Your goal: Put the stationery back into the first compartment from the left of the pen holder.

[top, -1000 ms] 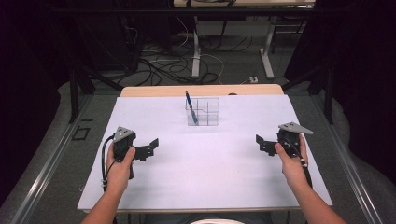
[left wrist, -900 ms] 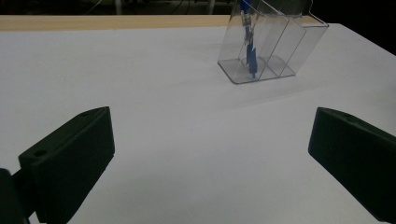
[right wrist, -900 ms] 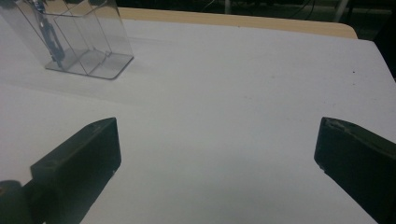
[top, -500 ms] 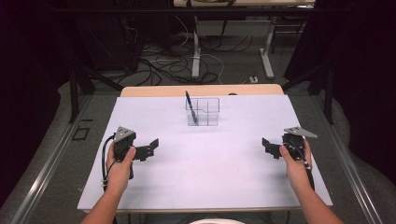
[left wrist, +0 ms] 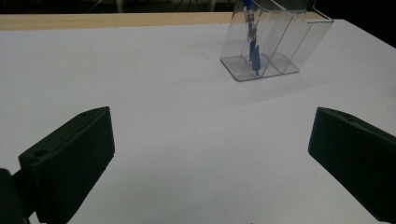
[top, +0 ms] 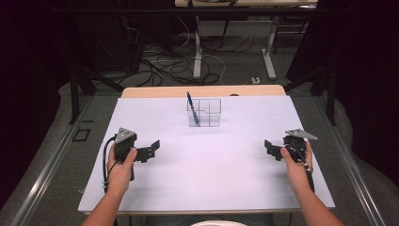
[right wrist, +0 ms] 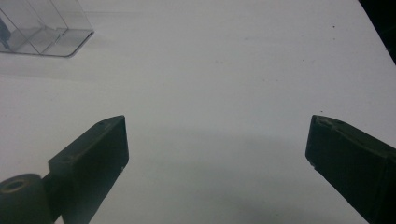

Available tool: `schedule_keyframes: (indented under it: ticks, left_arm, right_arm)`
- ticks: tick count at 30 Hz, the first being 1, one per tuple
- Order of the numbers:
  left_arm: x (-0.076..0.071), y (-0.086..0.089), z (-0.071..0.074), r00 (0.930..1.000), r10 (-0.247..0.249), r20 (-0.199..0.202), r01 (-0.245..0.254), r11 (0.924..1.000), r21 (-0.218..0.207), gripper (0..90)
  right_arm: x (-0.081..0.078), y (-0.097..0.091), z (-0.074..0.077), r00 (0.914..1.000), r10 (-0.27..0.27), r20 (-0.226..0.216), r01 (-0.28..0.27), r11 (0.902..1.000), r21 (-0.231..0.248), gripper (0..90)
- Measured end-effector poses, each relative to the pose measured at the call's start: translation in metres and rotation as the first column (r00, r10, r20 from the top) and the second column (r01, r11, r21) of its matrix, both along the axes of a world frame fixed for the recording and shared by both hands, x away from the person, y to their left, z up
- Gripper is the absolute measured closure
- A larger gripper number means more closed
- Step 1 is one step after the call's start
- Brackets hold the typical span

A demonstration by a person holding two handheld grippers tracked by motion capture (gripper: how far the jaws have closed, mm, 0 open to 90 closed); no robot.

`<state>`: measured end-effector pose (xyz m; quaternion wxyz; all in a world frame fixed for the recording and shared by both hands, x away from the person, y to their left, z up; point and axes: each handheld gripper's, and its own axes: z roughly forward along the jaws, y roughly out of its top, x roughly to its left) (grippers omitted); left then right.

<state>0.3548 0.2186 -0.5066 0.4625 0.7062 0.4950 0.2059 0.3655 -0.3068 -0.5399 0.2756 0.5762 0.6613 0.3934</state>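
A clear plastic organizer (top: 205, 113) with several compartments stands at the back middle of the white table (top: 207, 174). A blue pen (top: 191, 107) leans in its left compartment. My left gripper (top: 153, 149) rests low at the table's left, open and empty, pointing right. In the left gripper view its jaws (left wrist: 212, 123) stand wide, and the organizer (left wrist: 275, 42) with the pen (left wrist: 251, 46) lies ahead. My right gripper (top: 269, 149) sits at the table's right, open and pointing left. Its jaws (right wrist: 217, 133) have just closed a little with nothing between them. The organizer (right wrist: 44, 28) shows at upper left.
A strip of bare wooden tabletop (top: 155, 92) runs along the back edge. Cables (top: 164, 61) and desk legs (top: 197, 52) lie on the floor beyond. The table's right edge (top: 320, 155) is close to my right hand.
My right hand has sunk toward the table and drifted slightly right and nearer. The left hand, the organizer and the pen have stayed put.
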Motion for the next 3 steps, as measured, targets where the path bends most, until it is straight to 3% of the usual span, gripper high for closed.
schedule_keyframes:
  ticks: [3]
  left_arm:
    - [0.0001,0.0000,0.0002,1.0000,0.001,-0.001,-0.001,1.0000,-0.002,0.2]
  right_arm:
    - [0.0001,0.0013,-0.0004,0.9999,0.002,-0.015,-0.002,1.0000,0.006,5.9]
